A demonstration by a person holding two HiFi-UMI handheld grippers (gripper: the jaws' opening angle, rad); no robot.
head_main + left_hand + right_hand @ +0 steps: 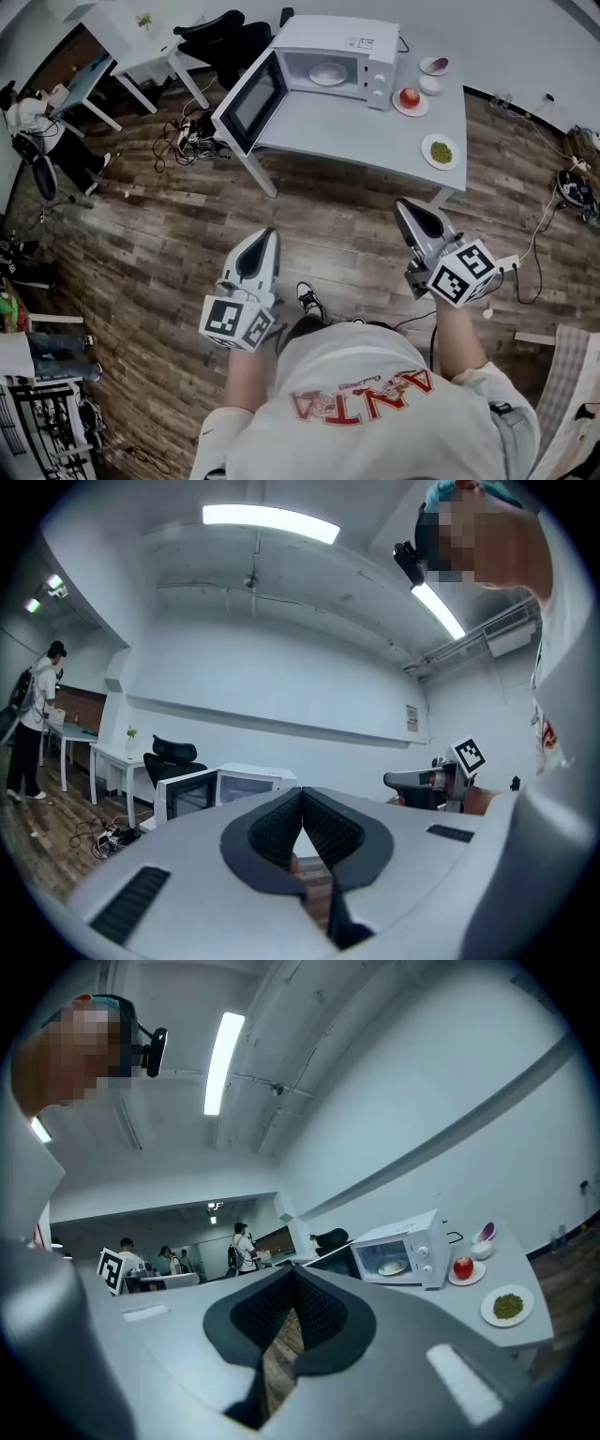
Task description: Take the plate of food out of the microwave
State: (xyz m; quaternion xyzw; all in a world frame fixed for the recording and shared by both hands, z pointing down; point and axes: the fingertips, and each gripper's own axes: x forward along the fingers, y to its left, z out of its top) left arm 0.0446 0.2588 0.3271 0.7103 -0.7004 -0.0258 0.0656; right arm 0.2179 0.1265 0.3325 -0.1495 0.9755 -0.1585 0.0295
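The white microwave (328, 61) stands at the back of a grey table (375, 131), its door (248, 101) swung wide open to the left. A white plate of food (327, 73) lies inside it. Both grippers hang over the wood floor, well short of the table. My left gripper (272, 232) and my right gripper (401, 203) are shut with nothing held. In the left gripper view the jaws (302, 794) meet in front of the microwave (248, 785). In the right gripper view the closed gripper (293, 1271) sits left of the microwave (398, 1251) and its plate (391, 1267).
Right of the microwave are a plate with a red apple (410, 99), a plate of green food (441, 151) and two small bowls (434, 66). Cables (187, 141) lie on the floor by the table's left leg. A black chair (220, 37) stands behind. A person (37, 122) is far left.
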